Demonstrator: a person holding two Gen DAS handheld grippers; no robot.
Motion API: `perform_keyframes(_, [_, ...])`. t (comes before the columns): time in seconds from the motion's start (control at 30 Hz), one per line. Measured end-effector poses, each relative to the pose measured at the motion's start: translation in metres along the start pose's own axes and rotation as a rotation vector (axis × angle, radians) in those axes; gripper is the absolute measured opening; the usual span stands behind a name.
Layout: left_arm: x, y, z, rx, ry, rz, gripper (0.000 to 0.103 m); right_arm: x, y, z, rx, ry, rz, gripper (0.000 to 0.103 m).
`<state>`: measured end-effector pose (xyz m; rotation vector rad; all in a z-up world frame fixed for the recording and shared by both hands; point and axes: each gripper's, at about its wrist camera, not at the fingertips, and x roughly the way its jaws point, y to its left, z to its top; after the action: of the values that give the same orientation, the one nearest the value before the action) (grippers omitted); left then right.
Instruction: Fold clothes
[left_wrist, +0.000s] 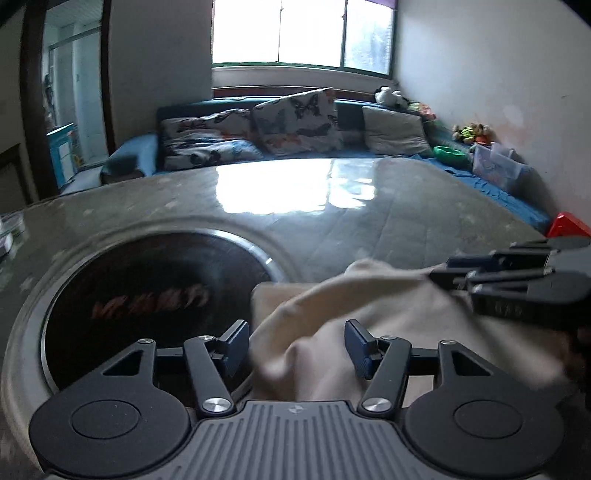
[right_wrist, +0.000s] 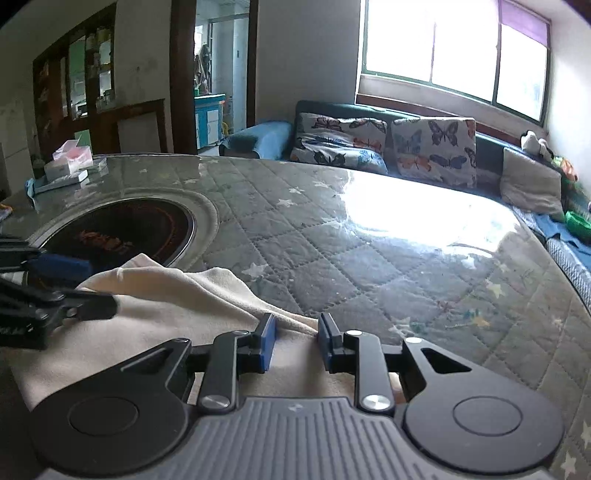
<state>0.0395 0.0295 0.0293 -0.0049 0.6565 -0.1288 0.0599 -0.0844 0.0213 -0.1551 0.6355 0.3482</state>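
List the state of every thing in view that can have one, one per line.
left tool: open, fingers either side of a raised fold of cloth, not clamped.
right tool: open, over the cloth's edge.
cream cloth: rumpled, part-folded, lying on the table.
round black hob: set in the table, partly covered by the cloth.
table: quilted cover under a glossy sheet.
window: bright with daylight.

Both wrist cameras sit low over the quilt-covered desk (left_wrist: 369, 221), each looking forward along its own fingers toward the sofa (left_wrist: 258, 129) under the window (left_wrist: 303, 33). The left view hangs close above the beige cloth (left_wrist: 332, 325), with the round black cooktop (left_wrist: 147, 295) just left of it. The right view faces the sofa (right_wrist: 388, 147) at an angle, from the cloth's (right_wrist: 166, 314) other side. Both share cloth, cooktop (right_wrist: 129, 229), sofa and window (right_wrist: 443, 51).
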Motion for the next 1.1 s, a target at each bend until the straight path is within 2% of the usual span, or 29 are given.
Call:
perform_keyframes(0.1, [-0.001,0.003,-0.003,-0.026,0.008,-0.004,0.061,0.001,-0.002,-0.002,-0.006,-0.012,-0.007,0.033])
perform_keyframes(0.2, [0.001,0.005,-0.004,-0.055,0.026,-0.017,0.061,0.001,-0.007,-0.002,0.011,-0.005,0.004,0.033])
perform_keyframes(0.37, [-0.002,0.012,-0.008,-0.141,0.078,-0.095,0.060,0.000,-0.004,-0.001,-0.050,0.013,0.008,0.033])
perform_keyframes(0.63, [-0.036,-0.014,-0.026,-0.019,0.049,-0.101,0.060,-0.027,0.000,-0.018,-0.133,0.033,0.030,0.033])
perform_keyframes(0.77, [-0.051,-0.013,-0.026,-0.042,0.018,-0.101,0.060,-0.045,0.000,-0.027,-0.153,0.020,0.021,0.034])
perform_keyframes(0.9, [-0.060,0.002,-0.019,-0.088,0.002,-0.123,0.059,-0.075,-0.003,-0.028,-0.105,-0.035,0.038,0.034])
perform_keyframes(0.93, [-0.059,0.006,-0.017,-0.104,0.005,-0.130,0.058,-0.083,0.000,-0.028,-0.112,-0.046,0.050,0.034])
perform_keyframes(1.03, [-0.047,0.018,-0.015,-0.144,0.052,-0.153,0.044,-0.103,0.014,-0.026,-0.140,-0.063,0.123,0.033])
perform_keyframes(1.1, [-0.040,0.024,-0.015,-0.168,0.087,-0.167,0.028,-0.111,0.027,-0.026,-0.165,-0.058,0.191,0.033])
